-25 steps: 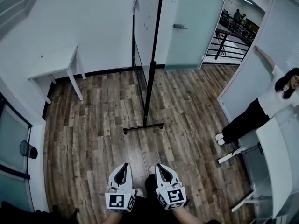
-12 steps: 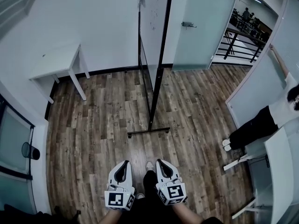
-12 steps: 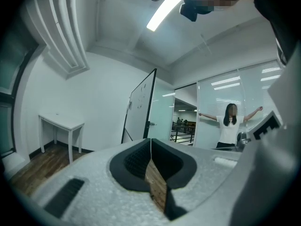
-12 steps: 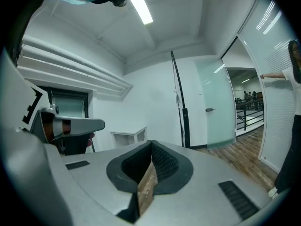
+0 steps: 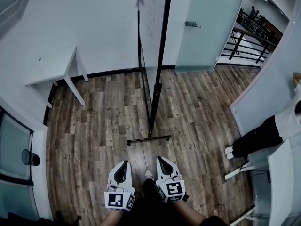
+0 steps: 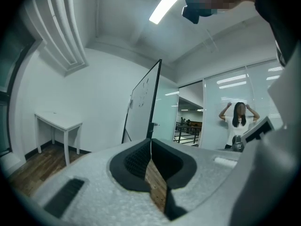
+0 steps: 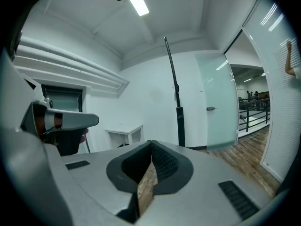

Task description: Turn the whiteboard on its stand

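Right gripper view shows the right gripper (image 7: 151, 145) fully closed, gripping nothing.

The whiteboard (image 5: 150, 27) stands edge-on at twelve o'clock on the wooden floor (image 5: 94, 121); the left tool (image 5: 123, 165) and right tool (image 5: 162, 161) hang side by side at six o'clock.

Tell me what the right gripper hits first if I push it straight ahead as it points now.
Probably the black upright of the whiteboard stand, just right of the line of the right gripper; only bare floor lies between. Depth is unclear.
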A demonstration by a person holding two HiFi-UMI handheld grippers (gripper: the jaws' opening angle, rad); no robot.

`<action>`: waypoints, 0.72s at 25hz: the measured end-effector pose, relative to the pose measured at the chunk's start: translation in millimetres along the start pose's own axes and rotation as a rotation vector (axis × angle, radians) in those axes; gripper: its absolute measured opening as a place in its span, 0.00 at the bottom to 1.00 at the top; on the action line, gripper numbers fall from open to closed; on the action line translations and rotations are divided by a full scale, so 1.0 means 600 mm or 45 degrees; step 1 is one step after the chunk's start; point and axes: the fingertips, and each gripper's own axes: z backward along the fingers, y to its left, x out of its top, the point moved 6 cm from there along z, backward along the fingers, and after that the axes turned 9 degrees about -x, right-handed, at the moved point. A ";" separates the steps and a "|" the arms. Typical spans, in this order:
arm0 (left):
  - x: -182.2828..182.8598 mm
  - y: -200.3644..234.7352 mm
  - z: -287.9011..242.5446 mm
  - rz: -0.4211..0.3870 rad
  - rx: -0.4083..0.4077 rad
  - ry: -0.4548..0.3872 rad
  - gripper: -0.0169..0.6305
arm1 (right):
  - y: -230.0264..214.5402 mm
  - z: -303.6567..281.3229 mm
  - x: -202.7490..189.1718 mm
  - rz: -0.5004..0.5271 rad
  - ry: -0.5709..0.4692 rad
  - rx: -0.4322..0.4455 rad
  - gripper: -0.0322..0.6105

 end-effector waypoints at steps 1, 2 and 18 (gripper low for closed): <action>0.001 0.002 -0.019 -0.002 0.001 -0.002 0.06 | -0.012 -0.017 0.003 0.000 0.002 -0.005 0.07; 0.003 0.005 -0.037 -0.001 0.003 -0.004 0.06 | -0.023 -0.035 0.007 -0.001 0.003 -0.008 0.07; 0.004 0.041 -0.222 -0.005 0.030 -0.006 0.06 | -0.132 -0.313 0.021 0.013 0.025 -0.014 0.14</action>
